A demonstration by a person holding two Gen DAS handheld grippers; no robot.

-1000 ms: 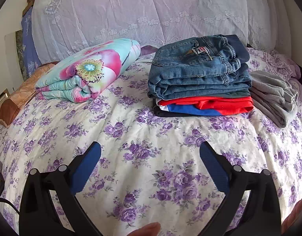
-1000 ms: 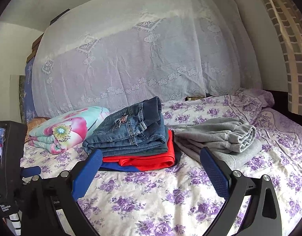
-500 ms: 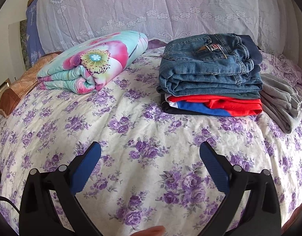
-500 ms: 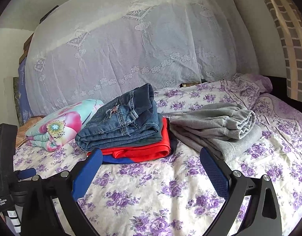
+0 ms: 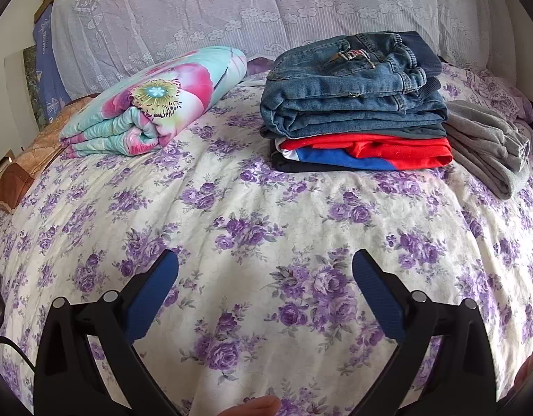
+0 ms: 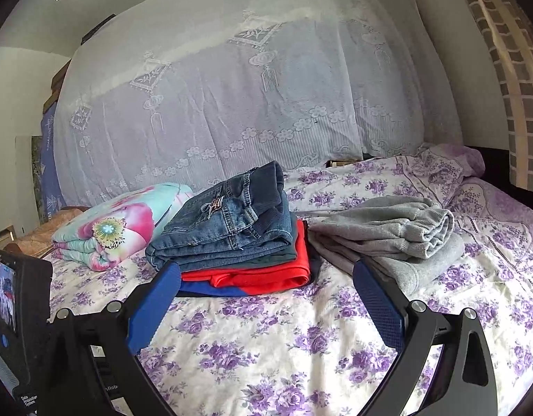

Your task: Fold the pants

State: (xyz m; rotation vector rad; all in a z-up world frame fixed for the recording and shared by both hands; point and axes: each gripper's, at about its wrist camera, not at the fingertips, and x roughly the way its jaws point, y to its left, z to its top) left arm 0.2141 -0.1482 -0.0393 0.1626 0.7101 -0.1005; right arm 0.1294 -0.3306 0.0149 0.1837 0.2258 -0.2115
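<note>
Folded blue jeans lie on top of a stack of folded clothes, with a red garment and a blue one beneath, on the flowered bed. The stack also shows in the right wrist view, with the jeans on top. Grey sweatpants lie loosely folded right of the stack; they show in the right wrist view too. My left gripper is open and empty over bare bedspread, well short of the stack. My right gripper is open and empty, just in front of the stack.
A folded floral quilt lies at the back left of the bed. A lace-covered pile stands behind the clothes. A brown pillow sits at the left edge. The left gripper's body shows at the right view's left.
Both grippers have moved closer to the clothes stack and a little left. Their jaws stay open. The clothes have not moved.
</note>
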